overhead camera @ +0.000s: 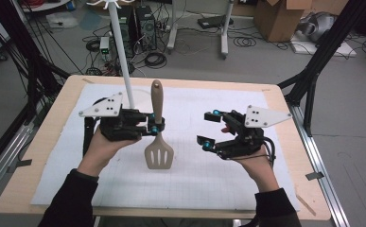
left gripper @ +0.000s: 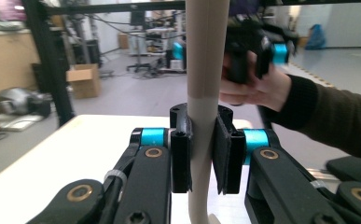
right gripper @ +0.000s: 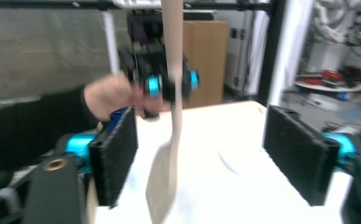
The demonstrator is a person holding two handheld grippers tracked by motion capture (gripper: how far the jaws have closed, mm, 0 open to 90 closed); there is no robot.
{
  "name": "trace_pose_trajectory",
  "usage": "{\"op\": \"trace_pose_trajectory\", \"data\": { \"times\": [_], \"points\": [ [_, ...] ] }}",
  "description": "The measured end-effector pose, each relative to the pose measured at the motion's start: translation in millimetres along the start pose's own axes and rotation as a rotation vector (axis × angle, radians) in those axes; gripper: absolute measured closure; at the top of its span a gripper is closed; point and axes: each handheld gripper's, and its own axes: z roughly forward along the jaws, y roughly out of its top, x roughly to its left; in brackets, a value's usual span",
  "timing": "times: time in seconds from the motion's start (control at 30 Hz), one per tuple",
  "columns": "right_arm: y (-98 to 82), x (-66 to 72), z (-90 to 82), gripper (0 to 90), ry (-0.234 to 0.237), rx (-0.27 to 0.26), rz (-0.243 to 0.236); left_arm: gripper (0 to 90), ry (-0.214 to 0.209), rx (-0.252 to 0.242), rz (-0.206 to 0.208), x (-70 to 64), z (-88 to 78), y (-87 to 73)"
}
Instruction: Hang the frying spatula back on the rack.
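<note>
spatula (overhead camera: 158, 127) held upright above the table (overhead camera: 39, 156), blade down | left gripper (overhead camera: 153, 125) fingers clenched on its handle | right gripper (overhead camera: 209, 128) fingers spread wide, empty, just beside | step: likely a handover; next: right closes on handle

Both grippers, left gripper (overhead camera: 155, 124) and right gripper (overhead camera: 209, 128), are black with cyan joint rollers and brass-coloured pivot screws. Each carries a grey triangular plate. Sleeves are dark.
</note>
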Motion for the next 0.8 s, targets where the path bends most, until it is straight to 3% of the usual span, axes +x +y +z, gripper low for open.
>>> {"op": "trace_pose_trajectory", "data": {
  "times": [0.37, 0.43, 0.5, 0.63, 0.8],
  "points": [
    [-47.1, -12.7, -34.8, 18.4, -0.091, 0.069, 0.021, 78.5, 0.109, -0.007, -0.002, 41.2, -24.0, 27.0],
    [-54.4, -14.6, -38.8, 18.4, -0.120, 0.082, 0.004, 78.5, 0.133, 0.000, -0.018, 49.7, -28.0, 30.6],
    [-60.6, -15.4, -41.9, 17.7, -0.127, 0.099, 0.016, 78.5, 0.164, 0.006, -0.032, 57.9, -32.4, 34.2],
    [-70.6, -16.9, -46.7, 17.0, -0.143, 0.095, 0.027, 78.5, 0.234, -0.001, -0.055, 72.4, -40.7, 40.7],
    [-80.1, -18.3, -51.8, 16.3, -0.164, 0.089, 0.039, 78.5, 0.290, -0.005, -0.076, 87.2, -45.2, 46.9]
  ]
}}
